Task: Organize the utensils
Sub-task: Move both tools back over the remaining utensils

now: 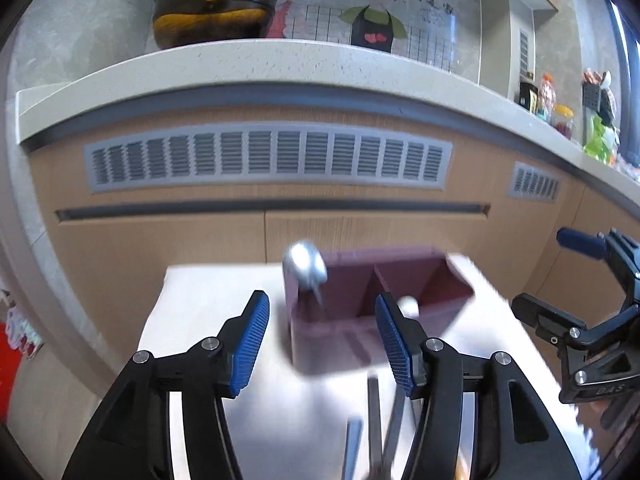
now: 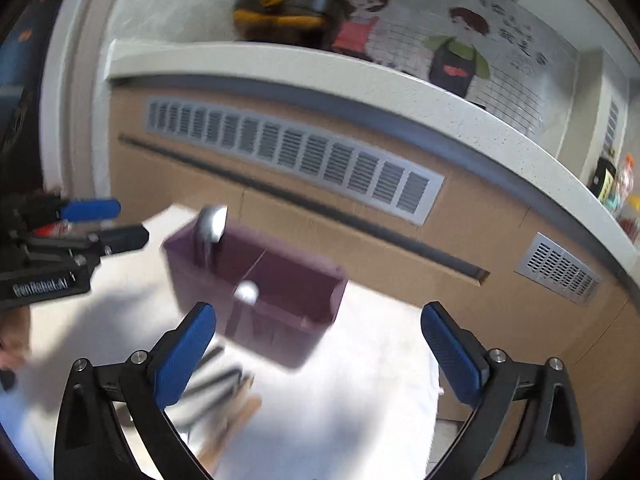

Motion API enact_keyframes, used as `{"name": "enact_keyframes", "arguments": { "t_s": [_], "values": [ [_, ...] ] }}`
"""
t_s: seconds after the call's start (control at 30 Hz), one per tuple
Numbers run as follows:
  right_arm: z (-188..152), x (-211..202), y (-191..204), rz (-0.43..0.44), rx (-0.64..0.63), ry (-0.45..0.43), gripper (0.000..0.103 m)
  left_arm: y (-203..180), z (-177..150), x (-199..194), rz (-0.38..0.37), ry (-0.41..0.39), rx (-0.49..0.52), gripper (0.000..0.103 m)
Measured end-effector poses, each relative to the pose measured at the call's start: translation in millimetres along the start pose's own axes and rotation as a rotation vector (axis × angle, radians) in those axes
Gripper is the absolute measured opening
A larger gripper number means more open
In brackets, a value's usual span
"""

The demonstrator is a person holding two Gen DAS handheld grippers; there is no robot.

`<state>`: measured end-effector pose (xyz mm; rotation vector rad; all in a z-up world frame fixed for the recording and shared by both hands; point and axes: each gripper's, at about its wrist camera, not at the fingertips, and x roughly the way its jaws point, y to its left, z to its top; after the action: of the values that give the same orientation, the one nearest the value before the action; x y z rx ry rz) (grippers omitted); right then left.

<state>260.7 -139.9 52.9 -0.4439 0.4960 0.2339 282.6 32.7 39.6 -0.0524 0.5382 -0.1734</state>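
Two utensils already stand in the purple holder (image 1: pixel 372 312): a large spoon (image 1: pixel 305 266) in the compartment ahead and left of the left claw (image 1: pixel 322 340), and a smaller round-ended one (image 2: pixel 247 293) near the divider, just ahead of the right claw (image 2: pixel 318 354). Both claws are open and empty, the right one spread wide, the left about halfway, with the holder beyond their tips. The step in hand looks like fetching the next piece: dark-handled utensils (image 2: pixel 216 384) and what seem wooden ones lie loose below the right claw's left pad, blurred. The next move likely calls for lowering a claw over one handle, closing across it, then tipping it upright into a compartment. The surface (image 2: pixel 360 400) is white and brightly lit. Behind it runs a wood-fronted cabinet with grey vents (image 1: pixel 268 158) under a pale countertop, where a dark pot (image 1: pixel 216 10) sits before a cartoon wall panel.
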Motion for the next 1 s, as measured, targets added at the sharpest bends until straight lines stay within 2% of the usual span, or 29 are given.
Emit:
{"name": "enact_keyframes", "arguments": {
  "t_s": [0.07,0.17,0.27,0.37,0.5,0.53,0.57,0.63,0.77,0.87,0.93,1.0],
  "values": [
    [-16,-9,8,0.025,-0.012,0.033,0.102,-2,-15,-11,0.014,0.027,0.004,0.059],
    [-37,-16,22,0.004,-0.029,0.099,0.102,-4,-43,-29,0.009,0.071,-0.003,0.066],
    [-61,-20,36,0.012,-0.026,0.138,0.102,-8,-71,-43,0.001,0.109,0.017,0.067],
    [-87,-18,39,0.14,0.065,0.198,0.102,-5,-93,-54,0.02,0.136,0.003,0.069],
    [-110,-17,41,0.124,0.168,0.192,0.101,2,-115,-66,0.042,0.149,-0.033,0.072],
    [-113,-16,42,0.128,0.178,0.194,0.094,3,-120,-68,0.043,0.156,-0.036,0.072],
    [-115,-16,46,0.142,0.183,0.202,0.083,6,-123,-69,0.043,0.162,-0.036,0.072],
    [-117,-14,50,0.168,0.188,0.227,0.072,10,-129,-69,0.05,0.176,-0.036,0.072],
    [-118,-3,57,0.196,0.245,0.275,0.06,23,-136,-67,0.061,0.199,-0.082,0.072],
    [-118,7,66,0.169,0.264,0.3,0.049,28,-138,-66,0.056,0.203,-0.106,0.072],
    [-121,14,72,0.162,0.263,0.336,0.046,27,-139,-66,0.058,0.203,-0.096,0.072],
    [-122,15,71,0.176,0.28,0.329,0.043,26,-140,-66,0.061,0.204,-0.082,0.072]
  ]
}}
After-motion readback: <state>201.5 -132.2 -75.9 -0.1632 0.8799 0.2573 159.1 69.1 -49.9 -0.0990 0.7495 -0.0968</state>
